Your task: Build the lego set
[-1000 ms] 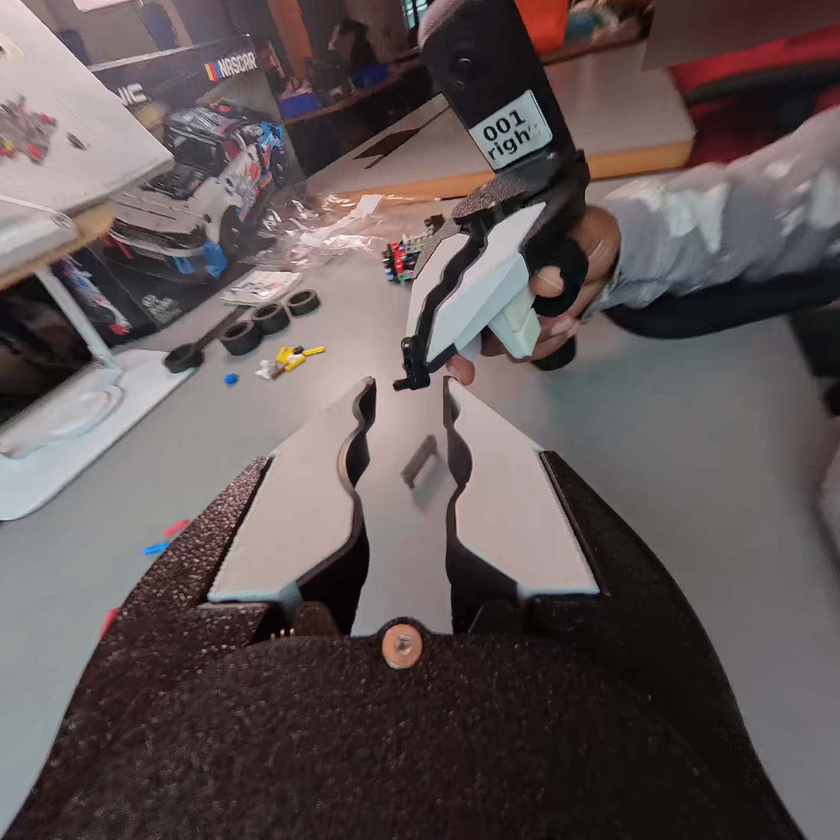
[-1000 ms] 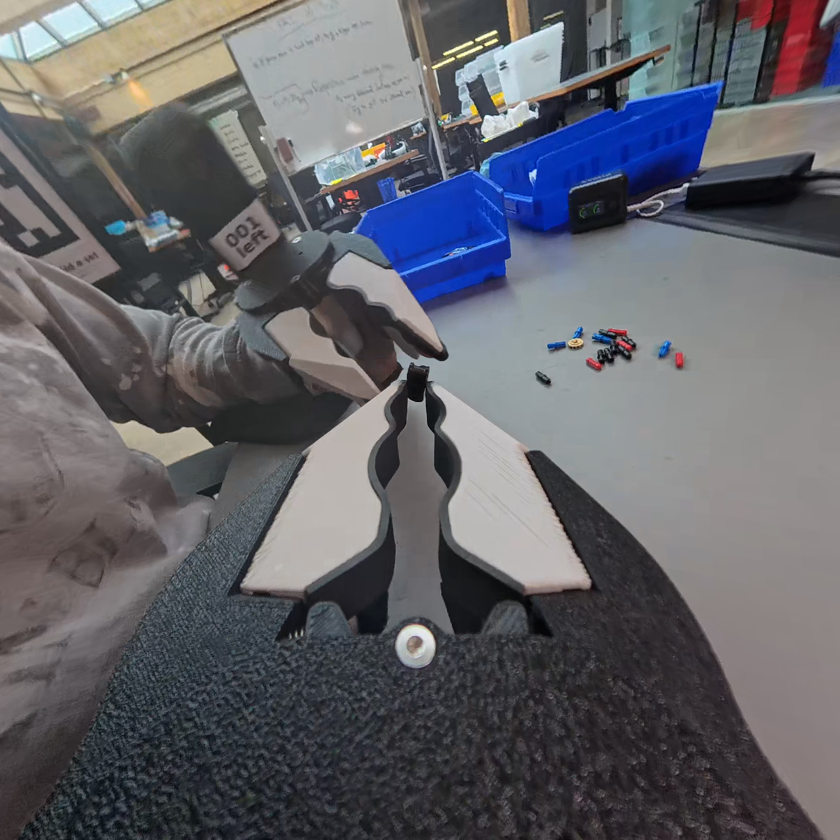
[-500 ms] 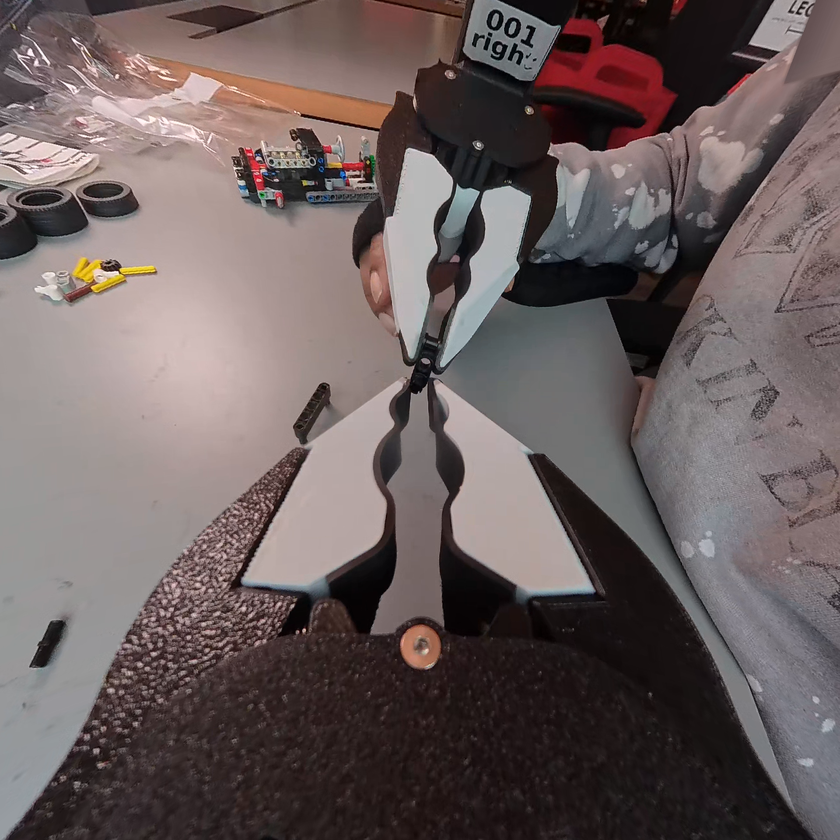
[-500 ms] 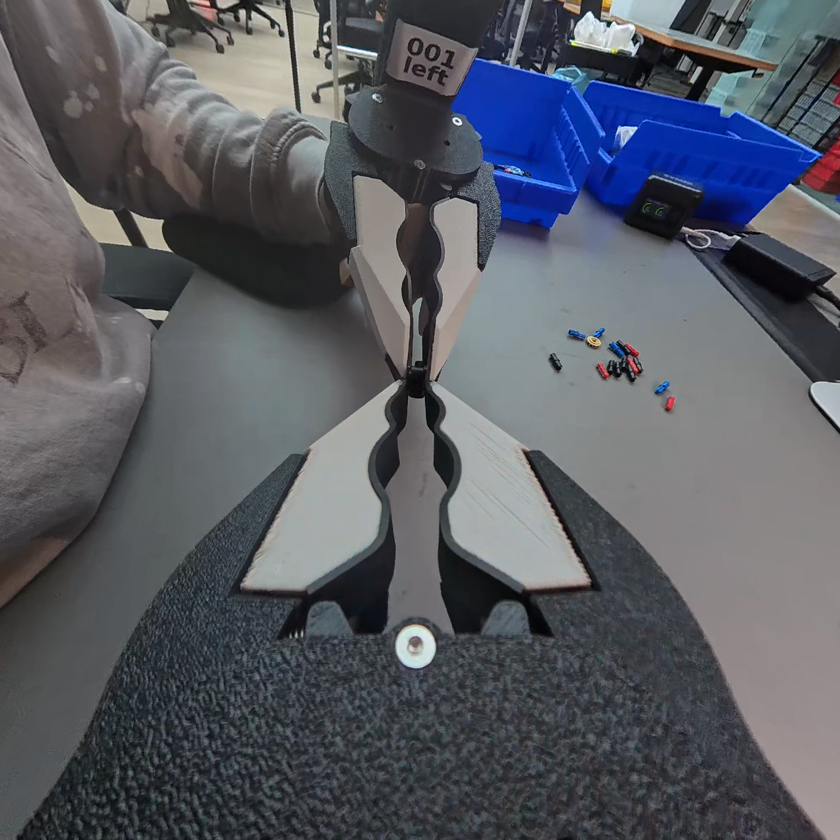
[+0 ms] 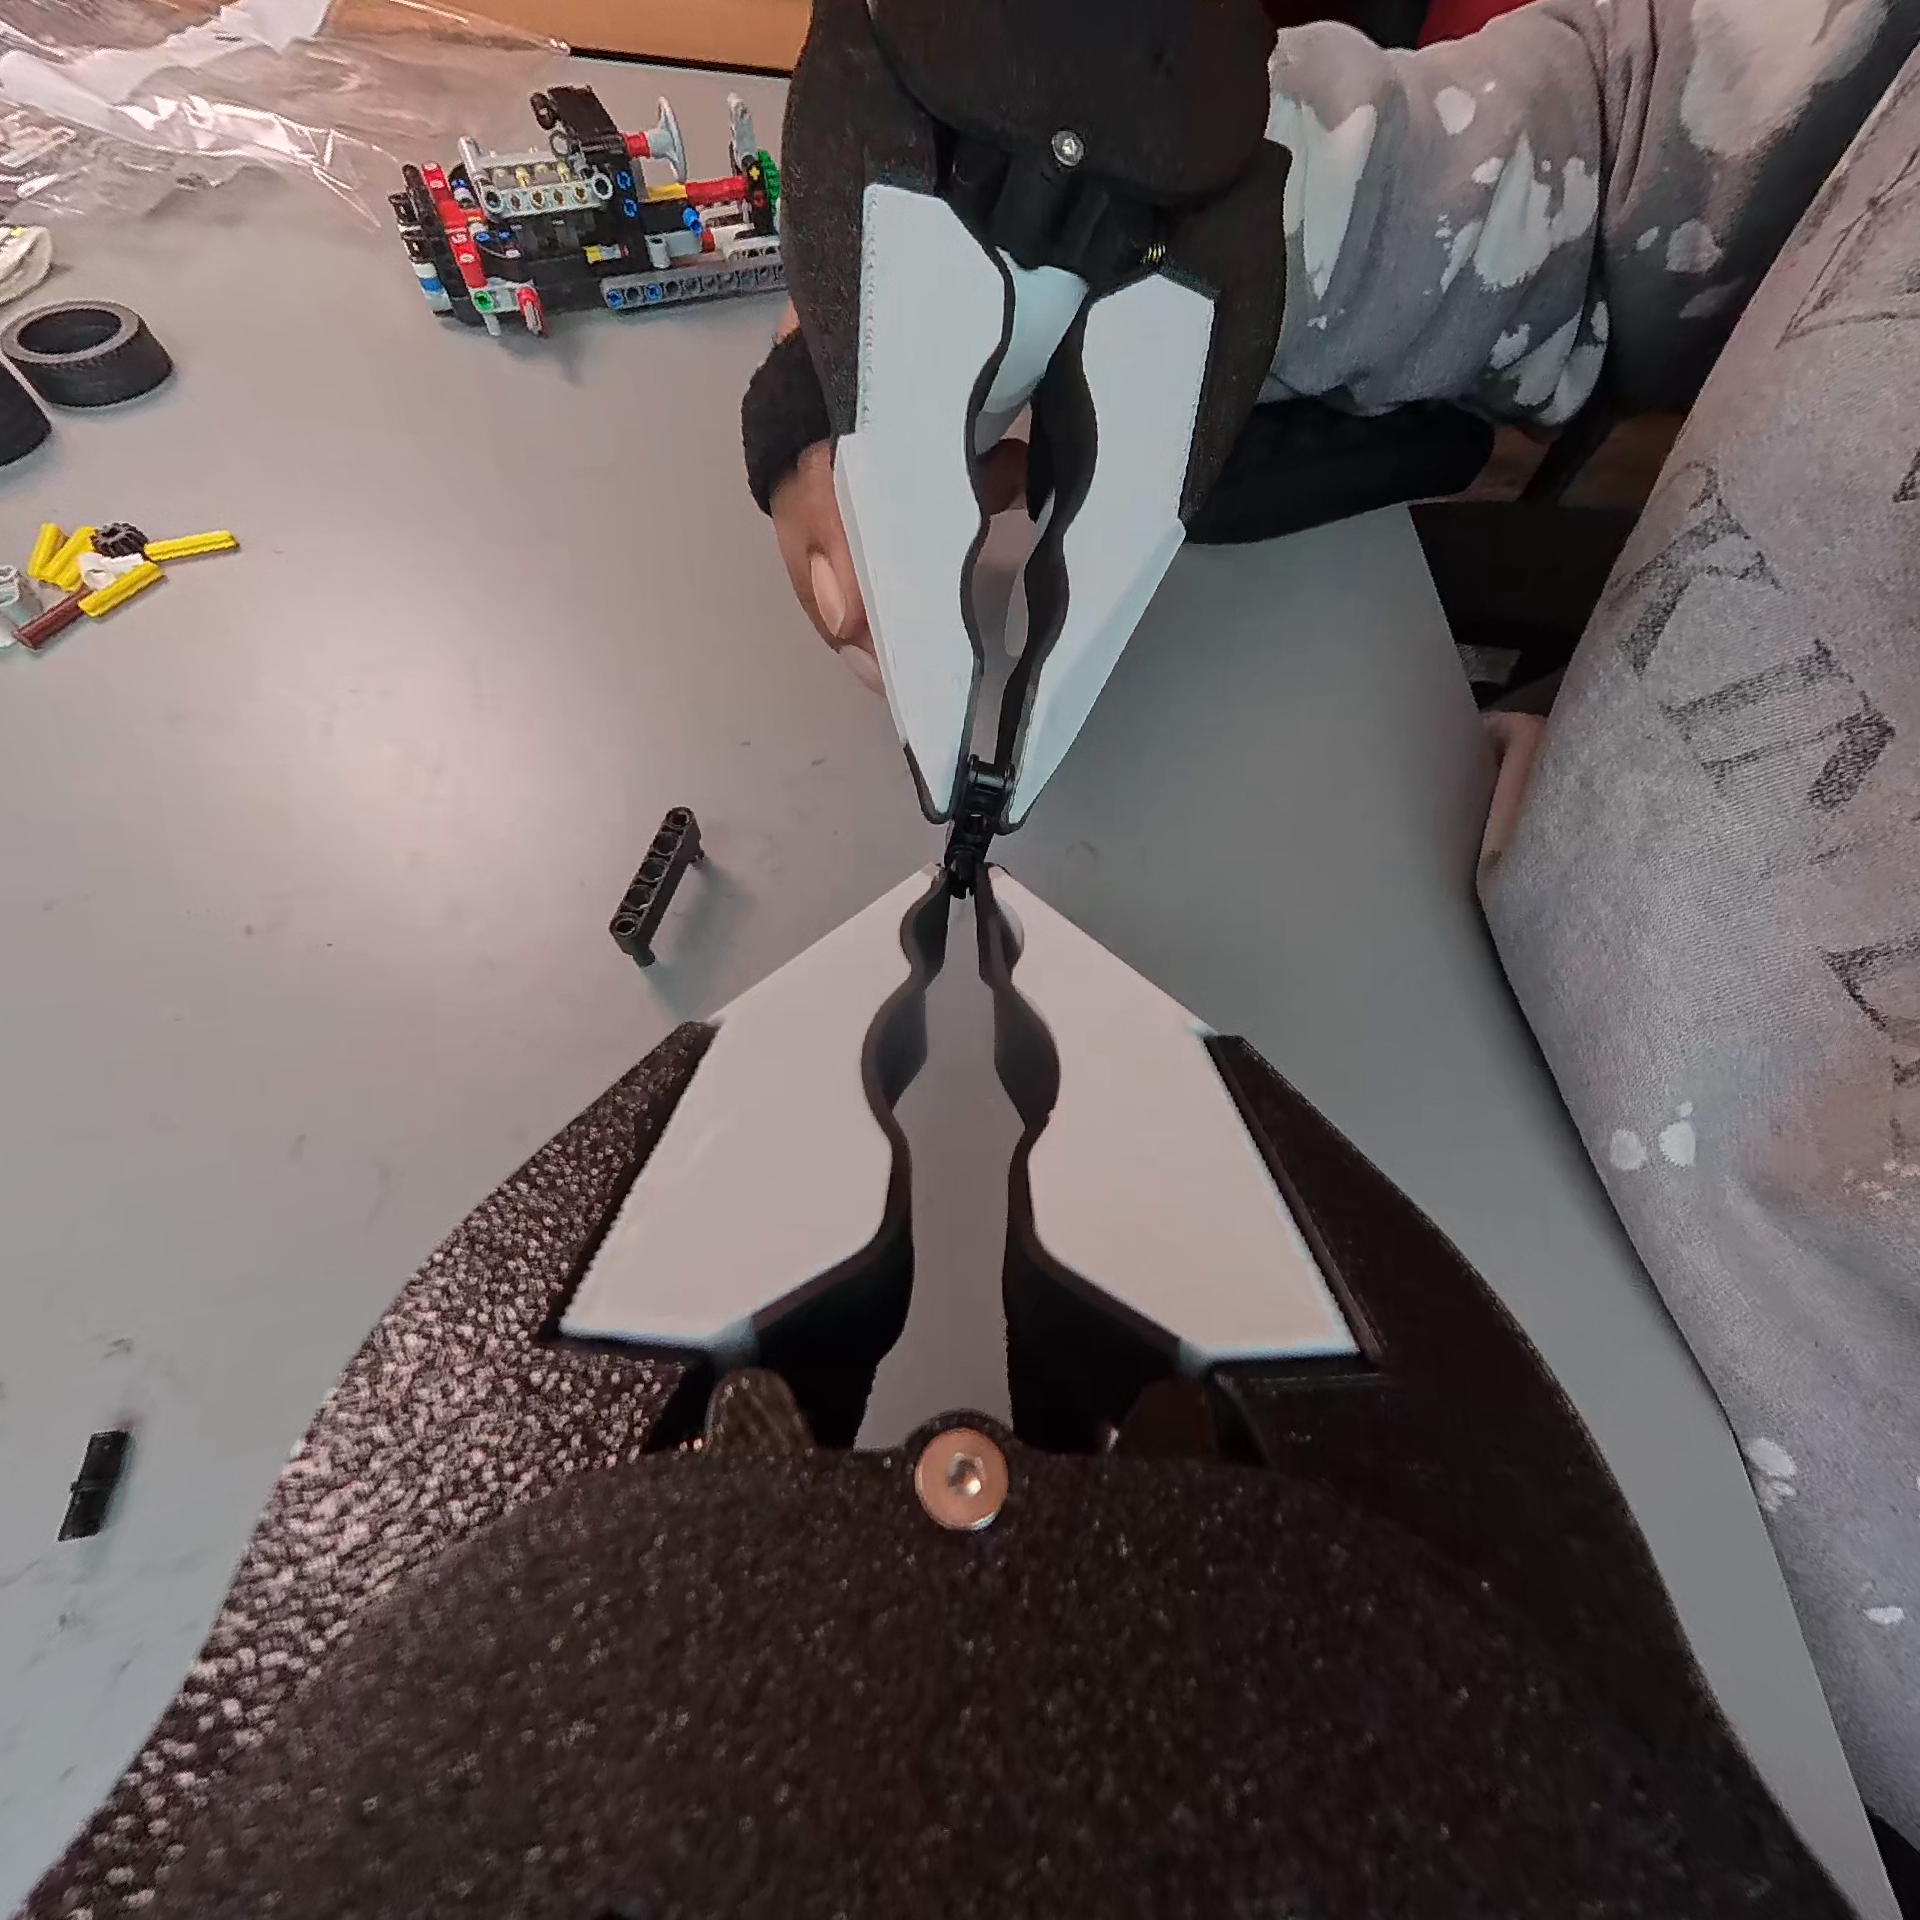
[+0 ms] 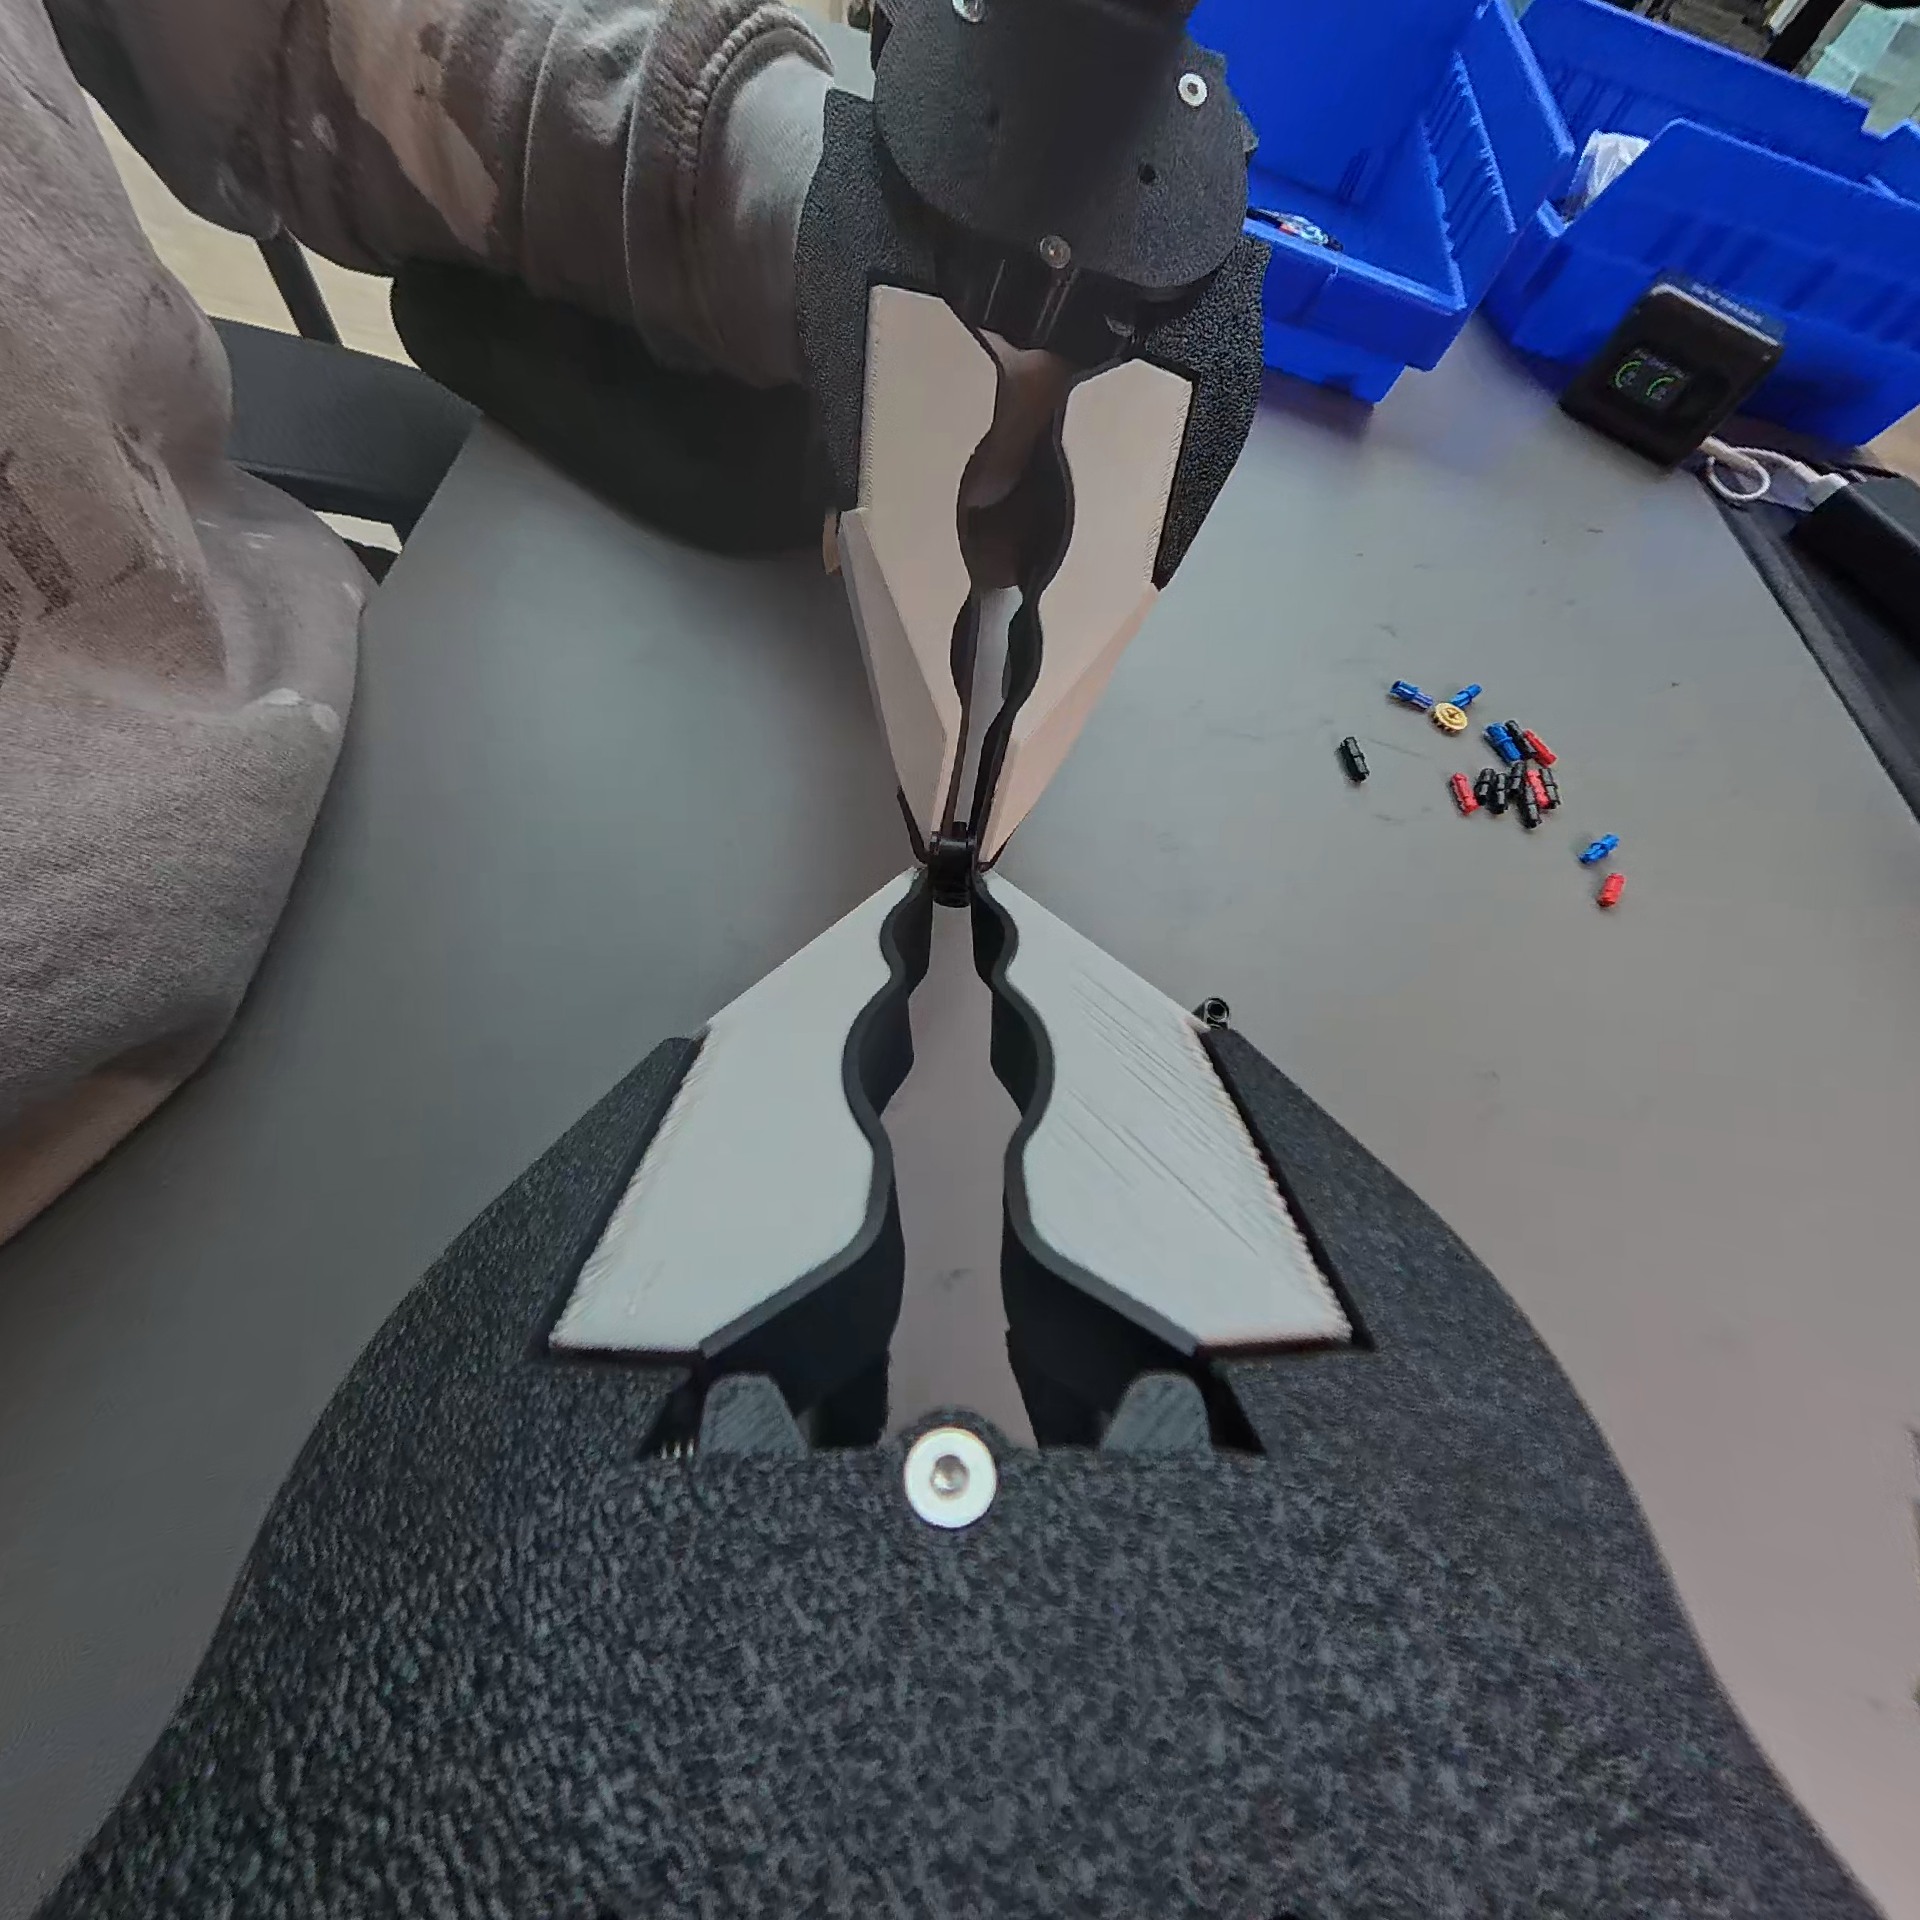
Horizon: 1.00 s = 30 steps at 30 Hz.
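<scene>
My two grippers meet tip to tip above the grey table [image 5: 416, 727]. A small black lego connector piece [image 5: 975, 816] is pinched between them; it also shows in the right wrist view [image 6: 950, 860]. My left gripper [image 5: 966, 885] is shut on its near end. My right gripper [image 5: 975, 800] comes in from above, shut on its far end. In the right wrist view my right gripper [image 6: 948, 891] is at the bottom and the left gripper [image 6: 951, 831] points down from above. The partly built lego model [image 5: 592, 239] stands at the back left.
A black lego beam [image 5: 657, 883] lies left of the tips. Tyres [image 5: 88, 348], yellow pieces [image 5: 114, 566], a small black part [image 5: 96, 1481] and a plastic bag [image 5: 208, 104] lie left. Loose pins [image 6: 1507, 774], blue bins [image 6: 1403, 208] and a black device [image 6: 1673, 364] are right. Both grippers' tips are close together, under 4 cm apart. Left tips and right tips are each some 35 cm from the partly built lego model [image 5: 592, 239].
My left gripper was open beside the right one; it has turned to face it and shut on the free end of the black piece. Both grippers have drawn closer together.
</scene>
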Available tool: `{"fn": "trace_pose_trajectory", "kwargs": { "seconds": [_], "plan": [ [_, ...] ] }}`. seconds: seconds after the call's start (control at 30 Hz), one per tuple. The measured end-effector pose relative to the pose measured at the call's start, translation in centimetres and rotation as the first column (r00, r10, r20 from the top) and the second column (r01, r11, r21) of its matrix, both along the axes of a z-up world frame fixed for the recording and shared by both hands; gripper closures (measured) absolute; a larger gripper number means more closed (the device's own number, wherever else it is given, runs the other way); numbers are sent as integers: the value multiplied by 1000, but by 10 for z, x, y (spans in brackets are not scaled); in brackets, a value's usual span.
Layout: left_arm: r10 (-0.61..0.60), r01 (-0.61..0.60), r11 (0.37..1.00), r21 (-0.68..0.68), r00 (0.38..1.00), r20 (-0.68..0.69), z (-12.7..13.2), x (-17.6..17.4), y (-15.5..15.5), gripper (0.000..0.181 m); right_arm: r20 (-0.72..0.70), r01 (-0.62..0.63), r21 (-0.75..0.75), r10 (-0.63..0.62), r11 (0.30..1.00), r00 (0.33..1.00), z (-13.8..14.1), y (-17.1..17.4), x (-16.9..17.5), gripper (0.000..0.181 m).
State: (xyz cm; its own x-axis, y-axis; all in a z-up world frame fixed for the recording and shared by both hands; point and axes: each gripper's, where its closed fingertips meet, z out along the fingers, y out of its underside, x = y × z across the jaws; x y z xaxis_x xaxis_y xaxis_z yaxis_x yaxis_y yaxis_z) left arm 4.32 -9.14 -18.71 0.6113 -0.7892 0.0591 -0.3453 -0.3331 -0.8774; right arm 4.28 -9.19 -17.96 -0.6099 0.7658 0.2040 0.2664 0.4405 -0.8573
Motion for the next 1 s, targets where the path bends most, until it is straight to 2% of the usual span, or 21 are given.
{"fn": "trace_pose_trajectory", "kwargs": {
  "seconds": [0.23, 0.33, 0.53, 0.67, 0.73, 0.8, 0.87, 0.93, 0.97, 1.0],
  "plan": [
    [38, -36, 998, 46, 998, -51, -1, -4, 4, 177, -13, 19, -5, -19, 1000, 1000, -1, 3, -3, 175],
    [42, -41, 997, 59, 999, -8, 7, -4, 4, 177, -36, 28, -22, -28, 999, 999, 1, 3, -6, 171],
    [44, -44, 998, 55, 999, 1, 9, -5, 2, 178, -61, 15, -30, -16, 999, 998, 5, 0, -8, 175],
    [48, -52, 997, 60, 996, 73, 25, -4, 3, 178, -70, -2, -51, -2, 999, 998, 17, 3, -4, 175],
    [96, -109, 987, 120, 989, 114, 42, -24, 5, 178, 3, 68, 64, -68, 996, 998, -2, 34, 3, 175],
    [194, -225, 963, 148, 961, 199, 63, -62, 6, 178, -8, 96, -43, -97, 994, 995, 7, 45, 8, 175],
    [353, -380, 911, 159, 919, 177, 62, -104, 13, 177, -50, 102, -47, -104, 994, 993, 16, 40, 1, 175],
    [540, -548, 820, 167, 836, 96, 55, -150, 22, 177, -49, 97, -38, -98, 995, 994, 12, 32, -5, 175],
    [602, -600, 785, 153, 798, 39, 47, -167, 24, 177, -39, 96, -20, -96, 995, 995, 6, 30, -6, 175],
    [622, -616, 778, 123, 783, -9, 36, -175, 25, 177, -31, 98, -8, -98, 995, 995, 2, 30, -6, 175]
  ]
}}
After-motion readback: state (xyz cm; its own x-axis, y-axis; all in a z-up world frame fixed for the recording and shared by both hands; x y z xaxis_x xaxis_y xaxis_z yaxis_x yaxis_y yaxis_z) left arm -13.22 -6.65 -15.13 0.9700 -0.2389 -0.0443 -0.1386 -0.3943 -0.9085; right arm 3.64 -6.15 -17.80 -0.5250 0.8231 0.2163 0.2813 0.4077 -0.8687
